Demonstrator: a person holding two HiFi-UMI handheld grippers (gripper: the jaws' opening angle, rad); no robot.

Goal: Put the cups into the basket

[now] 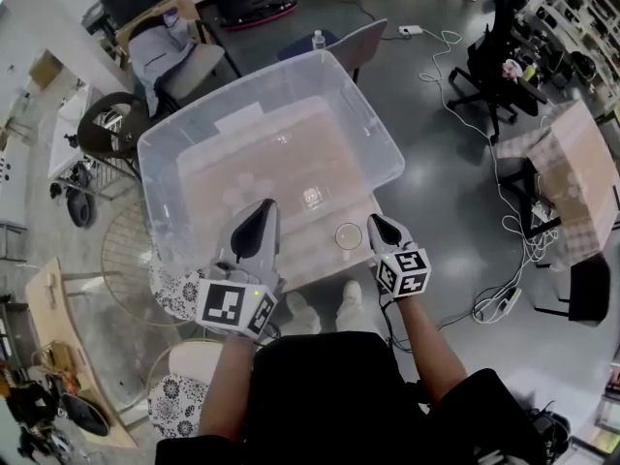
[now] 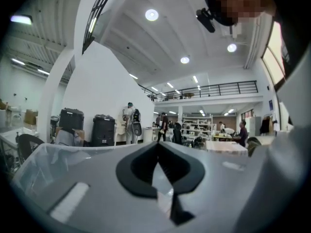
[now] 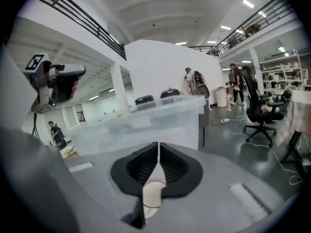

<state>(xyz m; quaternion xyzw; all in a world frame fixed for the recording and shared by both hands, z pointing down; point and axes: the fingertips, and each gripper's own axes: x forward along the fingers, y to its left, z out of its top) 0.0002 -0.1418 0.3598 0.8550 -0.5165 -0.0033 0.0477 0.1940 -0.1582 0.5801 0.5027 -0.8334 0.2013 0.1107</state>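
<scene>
Though barely visible, clear cup [image 1: 349, 235] beside translucent basket [image 1: 160, 168]; left tongs [image 1: 265, 208], right tongs [image 1: 374, 223] closed, empty.

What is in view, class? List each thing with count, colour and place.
Large clear plastic storage bin: one, transparent, on the table.
Light wooden table: one, pale brown, under the bin.
Small clear plastic cup: one, transparent, on the table outside the bin's near wall.
Shiny clear item, possibly another cup: one, inside the bin.
Black office chair: one, black, floor at far right.
White cables: several, floor at right.
Left tongs: one, grey and black, shut, empty, at the bin's near wall.
Right tongs: one, grey and black, shut, empty, beside the cup.
</scene>
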